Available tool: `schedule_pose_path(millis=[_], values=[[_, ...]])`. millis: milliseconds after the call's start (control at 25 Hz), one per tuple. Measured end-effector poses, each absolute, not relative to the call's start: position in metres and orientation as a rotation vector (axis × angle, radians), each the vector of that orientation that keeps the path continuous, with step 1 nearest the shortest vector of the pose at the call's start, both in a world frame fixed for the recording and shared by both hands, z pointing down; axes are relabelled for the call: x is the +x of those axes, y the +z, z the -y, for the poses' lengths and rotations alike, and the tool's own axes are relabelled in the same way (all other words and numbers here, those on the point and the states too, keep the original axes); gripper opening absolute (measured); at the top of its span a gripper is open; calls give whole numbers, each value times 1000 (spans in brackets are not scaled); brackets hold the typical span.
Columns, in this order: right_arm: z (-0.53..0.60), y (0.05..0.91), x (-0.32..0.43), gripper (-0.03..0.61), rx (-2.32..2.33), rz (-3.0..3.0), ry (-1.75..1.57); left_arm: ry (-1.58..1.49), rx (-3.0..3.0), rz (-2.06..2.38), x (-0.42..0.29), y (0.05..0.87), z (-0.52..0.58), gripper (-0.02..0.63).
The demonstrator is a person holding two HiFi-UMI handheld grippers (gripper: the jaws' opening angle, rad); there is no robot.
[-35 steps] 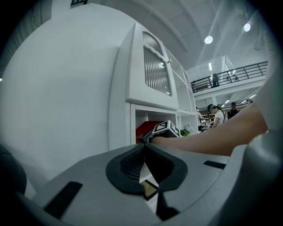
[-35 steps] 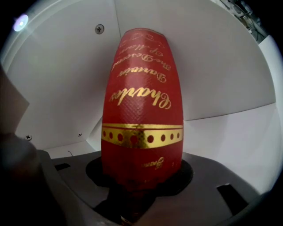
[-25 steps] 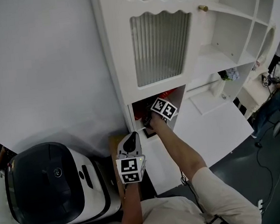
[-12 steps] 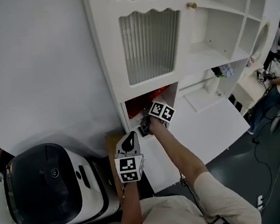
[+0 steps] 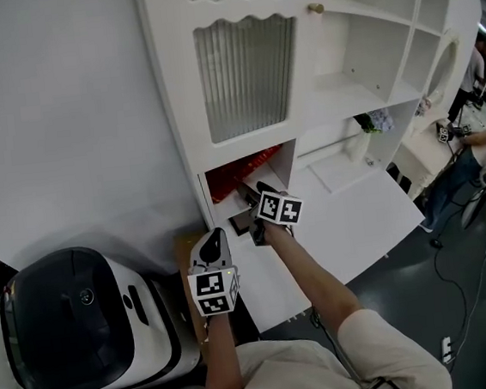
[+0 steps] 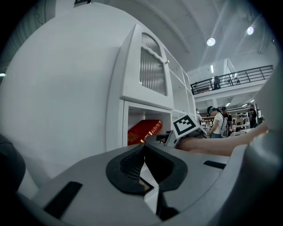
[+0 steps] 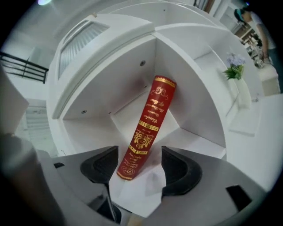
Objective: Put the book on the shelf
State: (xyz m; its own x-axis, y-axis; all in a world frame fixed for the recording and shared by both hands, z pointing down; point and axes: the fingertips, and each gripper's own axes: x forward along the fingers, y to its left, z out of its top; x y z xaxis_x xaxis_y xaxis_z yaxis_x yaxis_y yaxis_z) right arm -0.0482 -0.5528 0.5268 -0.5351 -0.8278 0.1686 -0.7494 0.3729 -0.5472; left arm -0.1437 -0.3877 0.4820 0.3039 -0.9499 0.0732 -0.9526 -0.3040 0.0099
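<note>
The red book (image 7: 148,128) leans tilted inside the low compartment (image 7: 93,110) of the white shelf unit (image 5: 174,110). To the right of the book the compartment floor is bare up to the side wall, and to its left the floor is bare up to the other wall. The compartment ceiling closes off the room above the book. In front of the book's foot, the right gripper (image 7: 139,154) fills the mouth, its fingers (image 7: 181,170) spread to either side. Well to the left of the book, outside the unit, a rounded black-and-white machine (image 5: 84,323) blocks the floor.
</note>
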Motion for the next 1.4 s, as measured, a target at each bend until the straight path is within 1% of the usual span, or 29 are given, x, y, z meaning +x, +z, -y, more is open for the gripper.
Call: schedule_pose_path(millis=[320,480,640,800,960,1240,1400], values=[[492,490,-25,314,-1514,-2747,-285,68,2454,1849,-145,482,372,17],[460,496,-22,314,-1508,-2880,-94,86,2460,1848,-141,482,359,17],[430,485,-20,314,-1504,-2908,26,87,2450,1844,-148,482,347,17],[405,478,-15,314,-1510,-2878,36,72,2429,1866,-156,477,337,17],[373,482,-11,314,-1551,-2833,-15,85,2465,1836,-145,474,321,17],[316,474,-14,314,-1564,-2801,-11,101,2518,1784,-135,473,287,17],[285,474,-11,314,-1515,-2749,-77,92,2527,1772,-133,479,265,17]])
